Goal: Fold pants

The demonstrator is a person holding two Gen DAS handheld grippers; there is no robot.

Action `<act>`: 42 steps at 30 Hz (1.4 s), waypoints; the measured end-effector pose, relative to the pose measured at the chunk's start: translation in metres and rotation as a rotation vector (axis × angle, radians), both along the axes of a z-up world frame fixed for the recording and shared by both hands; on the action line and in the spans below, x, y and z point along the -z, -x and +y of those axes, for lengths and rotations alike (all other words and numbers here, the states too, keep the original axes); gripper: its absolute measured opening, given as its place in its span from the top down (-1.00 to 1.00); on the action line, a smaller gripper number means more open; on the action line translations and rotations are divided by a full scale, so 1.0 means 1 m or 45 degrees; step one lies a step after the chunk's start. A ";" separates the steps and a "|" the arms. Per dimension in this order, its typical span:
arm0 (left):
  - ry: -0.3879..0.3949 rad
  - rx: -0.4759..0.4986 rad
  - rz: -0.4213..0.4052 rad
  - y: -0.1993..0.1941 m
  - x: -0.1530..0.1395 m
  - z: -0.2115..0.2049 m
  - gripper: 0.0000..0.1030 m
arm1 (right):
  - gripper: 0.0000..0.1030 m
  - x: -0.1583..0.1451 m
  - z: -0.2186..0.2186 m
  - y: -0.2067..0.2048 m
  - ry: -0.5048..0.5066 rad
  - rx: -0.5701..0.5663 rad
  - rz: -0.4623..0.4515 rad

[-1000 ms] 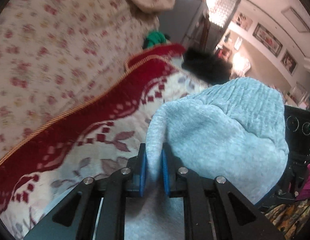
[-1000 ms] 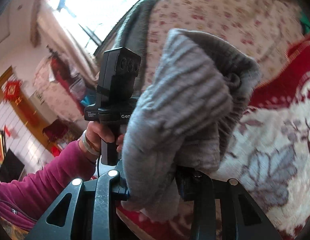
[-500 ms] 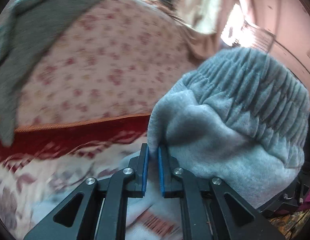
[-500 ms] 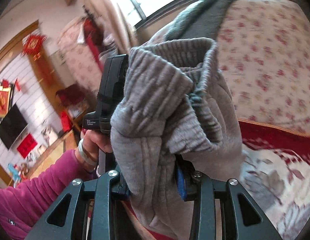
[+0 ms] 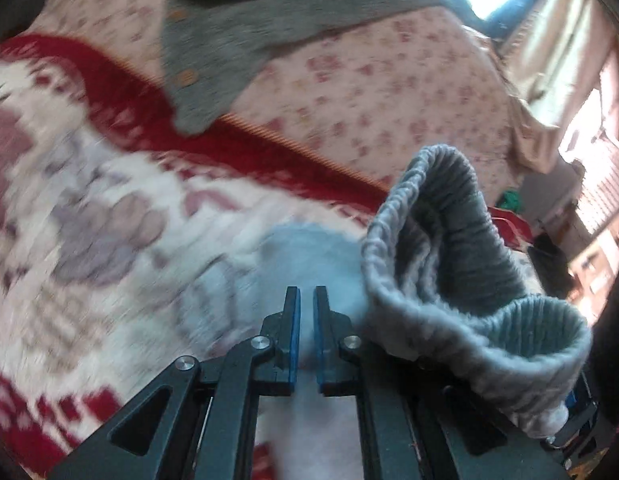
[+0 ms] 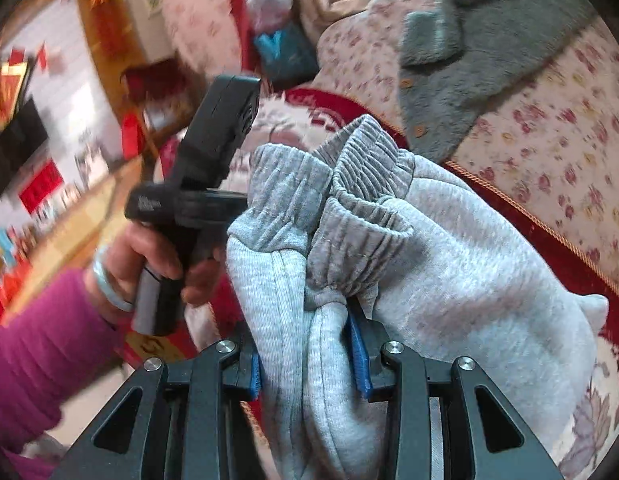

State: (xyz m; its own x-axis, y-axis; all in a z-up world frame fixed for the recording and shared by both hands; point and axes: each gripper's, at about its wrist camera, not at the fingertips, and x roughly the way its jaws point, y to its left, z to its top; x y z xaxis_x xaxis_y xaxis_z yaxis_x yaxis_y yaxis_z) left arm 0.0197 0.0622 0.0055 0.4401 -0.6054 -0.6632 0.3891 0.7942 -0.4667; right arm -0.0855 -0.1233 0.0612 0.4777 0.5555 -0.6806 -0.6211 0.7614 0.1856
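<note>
The grey sweatpants [image 6: 461, 264] are bunched up over a red and white blanket [image 6: 605, 408]. A thick wad of them sits between the blue pads of my right gripper [image 6: 307, 360], whose jaws are opening while the pads still touch the cloth. In the left wrist view my left gripper [image 5: 303, 320] is nearly shut, with a thin pale edge of cloth in the narrow gap. The ribbed waistband [image 5: 441, 280] hangs as an open loop just to its right. A hand [image 6: 157, 256] in a magenta sleeve holds the left gripper's body [image 6: 213, 148], its fingers hidden behind the pants.
A fuzzy grey cardigan [image 5: 237, 40] with buttons lies draped over the floral sofa back [image 5: 389, 92], also the cardigan [image 6: 489, 60] in the right wrist view. The blanket [image 5: 89, 200] covers the seat. Room furniture and a dark screen [image 6: 17, 148] lie to the left.
Both grippers have swung sideways along the sofa and rolled, carrying the pants. The waistband now hangs right of the left pads instead of over them. The grey cardigan has come into both views.
</note>
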 end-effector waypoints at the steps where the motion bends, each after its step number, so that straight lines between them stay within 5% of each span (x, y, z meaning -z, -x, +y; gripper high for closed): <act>1: -0.008 -0.023 0.010 0.003 0.004 0.007 0.70 | 0.15 0.005 0.005 0.001 0.012 0.001 -0.008; 5: -0.019 -0.145 0.036 0.012 0.012 0.036 0.08 | -0.37 0.015 0.007 0.004 -0.087 -0.020 0.077; 11: 0.019 -0.220 -0.050 0.046 -0.017 0.050 -0.33 | -0.51 -0.006 -0.021 0.025 -0.297 -0.139 0.153; 18: -0.003 -0.221 -0.178 0.091 -0.062 0.026 -0.34 | -0.52 -0.030 -0.075 0.037 -0.386 -0.037 0.096; 27: 0.005 -0.224 -0.320 0.134 -0.107 -0.002 -0.61 | -0.54 -0.022 -0.124 0.002 -0.204 0.280 0.047; 33: 0.057 -0.081 -0.279 0.136 -0.101 -0.060 -0.62 | -0.54 -0.011 -0.126 -0.028 -0.154 0.319 0.099; 42: -0.193 -0.090 -0.314 0.131 -0.069 -0.113 -0.62 | -0.57 -0.003 -0.111 -0.054 -0.036 0.312 0.050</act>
State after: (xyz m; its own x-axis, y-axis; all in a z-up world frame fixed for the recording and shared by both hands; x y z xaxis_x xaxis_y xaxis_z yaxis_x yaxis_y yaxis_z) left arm -0.1115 -0.0503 0.0744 0.6370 -0.4697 -0.6112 0.4171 0.8768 -0.2391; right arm -0.0320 -0.2345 0.0638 0.5739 0.4455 -0.6872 -0.4106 0.8825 0.2292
